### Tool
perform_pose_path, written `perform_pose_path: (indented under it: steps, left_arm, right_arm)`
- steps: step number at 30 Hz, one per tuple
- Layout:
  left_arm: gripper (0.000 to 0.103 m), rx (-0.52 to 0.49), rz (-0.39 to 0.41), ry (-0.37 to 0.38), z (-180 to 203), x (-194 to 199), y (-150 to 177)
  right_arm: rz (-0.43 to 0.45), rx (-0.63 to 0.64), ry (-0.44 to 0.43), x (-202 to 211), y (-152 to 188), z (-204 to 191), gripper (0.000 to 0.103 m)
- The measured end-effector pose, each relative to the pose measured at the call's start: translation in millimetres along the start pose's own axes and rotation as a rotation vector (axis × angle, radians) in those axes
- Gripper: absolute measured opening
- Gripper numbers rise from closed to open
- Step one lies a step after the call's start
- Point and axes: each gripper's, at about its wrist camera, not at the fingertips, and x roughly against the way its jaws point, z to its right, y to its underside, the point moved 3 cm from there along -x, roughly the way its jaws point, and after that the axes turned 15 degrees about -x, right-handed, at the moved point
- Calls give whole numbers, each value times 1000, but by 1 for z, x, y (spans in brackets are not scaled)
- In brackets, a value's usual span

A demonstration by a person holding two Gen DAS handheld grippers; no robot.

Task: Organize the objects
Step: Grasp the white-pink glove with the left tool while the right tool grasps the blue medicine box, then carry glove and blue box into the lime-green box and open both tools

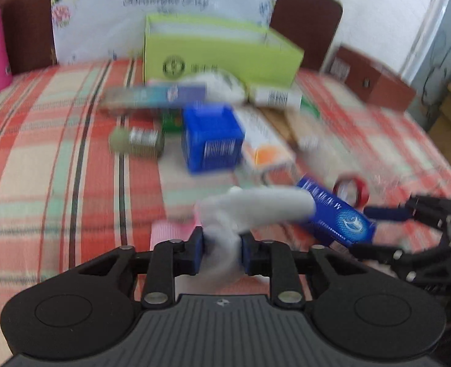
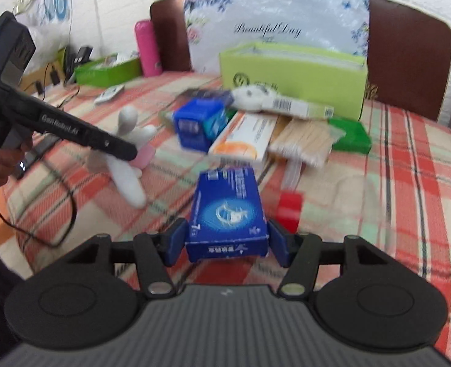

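My left gripper (image 1: 221, 249) is shut on a white soft toy (image 1: 256, 206) and holds it above the plaid cloth; the toy also shows in the right wrist view (image 2: 127, 168). My right gripper (image 2: 227, 241) is shut on a blue mask box (image 2: 228, 211), which also shows in the left wrist view (image 1: 335, 214). An open lime-green box (image 1: 219, 52) stands at the back of the table. In front of it lies a pile: a blue cube box (image 1: 211, 137), an orange-and-white carton (image 2: 243, 137), a pack of wooden sticks (image 2: 305, 140) and a green packet (image 2: 350, 134).
A red tape roll (image 1: 352, 188) lies next to the mask box. A pink bottle (image 2: 147, 47) and a green tray (image 2: 106, 70) stand at the back left. A brown box (image 1: 375, 79) sits at the back right. A floral bag (image 2: 274, 27) leans behind the green box.
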Motion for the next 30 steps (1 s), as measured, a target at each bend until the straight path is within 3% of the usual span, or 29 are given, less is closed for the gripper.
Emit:
perform_pose_path:
  steps: [1,2,5,12,14,15,16,18,23,30]
  left_arm:
    - [58,8,-25,-26,-1,-5,4]
    - [63,18,-34,-50,-3,-7,7]
    - [70,32,-26,-56,-8,-13,1]
    - [71,-16,-36,-61,-5,-18,3]
    - [66,-12,-21,-62,-5,-22,0]
    - [46,-28,-13,-63,-4,-23,-2]
    - [28,-45,-8,-64,-3,-24,-6]
    - [20,-40,10,-39,-7,-21,-12]
    - [18,-40,110,-60,-22,1,-40]
    - [18,-71,311,-85,-34,38,-116]
  right_arm:
    - [-4,4,6,-3,3,-1,63]
    - [0,15,12,-5,5,-4,65]
    - [0,35,23,-17,2,-10,70]
    - [-46,-24,55,-40,2,-6,71]
    - [-28,-49,64,-44,0,-5,65]
    - [-19,-42,80,-45,-2,-7,55]
    - [-20,-43,76,-45,-4,-8,55]
    - [-8,-67,31,-40,-11,-9,55]
    - [100,-65,-9,-18,-42,-11,55]
    - [243,-54,-26,-12,-113,1,55]
